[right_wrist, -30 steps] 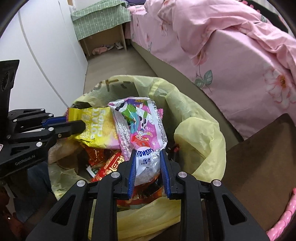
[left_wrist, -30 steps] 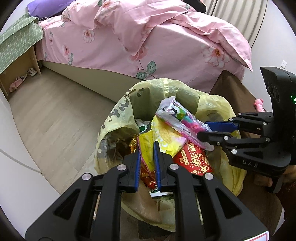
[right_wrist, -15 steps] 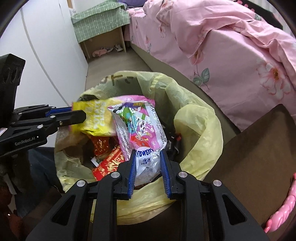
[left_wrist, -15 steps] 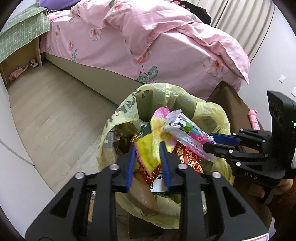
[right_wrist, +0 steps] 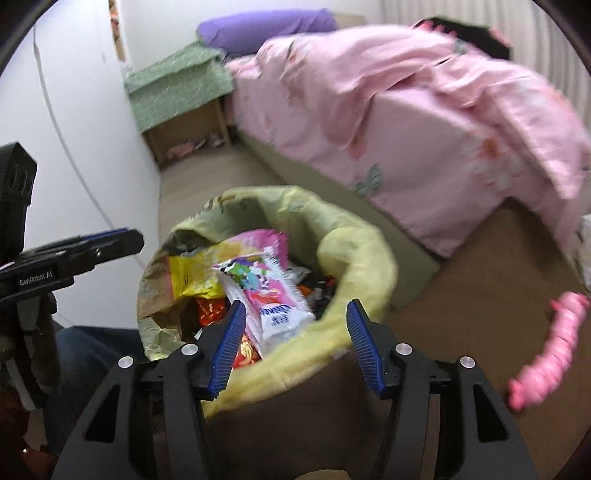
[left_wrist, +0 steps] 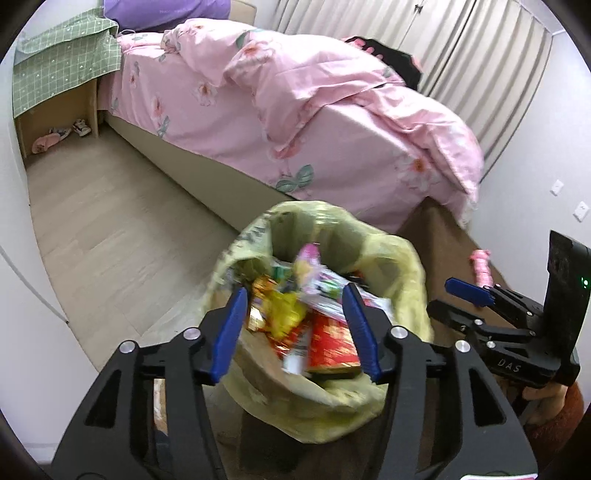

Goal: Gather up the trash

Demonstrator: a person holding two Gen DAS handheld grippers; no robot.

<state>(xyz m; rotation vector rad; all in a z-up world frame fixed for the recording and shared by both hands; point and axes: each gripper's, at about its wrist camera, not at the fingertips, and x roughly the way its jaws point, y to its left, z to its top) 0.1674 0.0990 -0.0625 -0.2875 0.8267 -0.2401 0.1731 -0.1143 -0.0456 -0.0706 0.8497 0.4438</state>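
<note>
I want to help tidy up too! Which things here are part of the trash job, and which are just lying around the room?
Part of the job:
- yellow trash bag
- yellow snack wrapper
- pink and white snack wrapper
- red packet
- left gripper and right gripper, both open

Just lying about:
- pink bed
- purple pillow
- green cloth
- pink toy

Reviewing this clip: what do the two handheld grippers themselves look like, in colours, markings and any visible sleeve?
Both are matte black skeletal frames with silver bolts and blue ribbed finger pads. The left gripper reads "GenRobot.AI" on its side in the right wrist view. The right gripper reads "DAS" and has a green light on its black housing. An orange-red sleeve shows beneath it.
</note>
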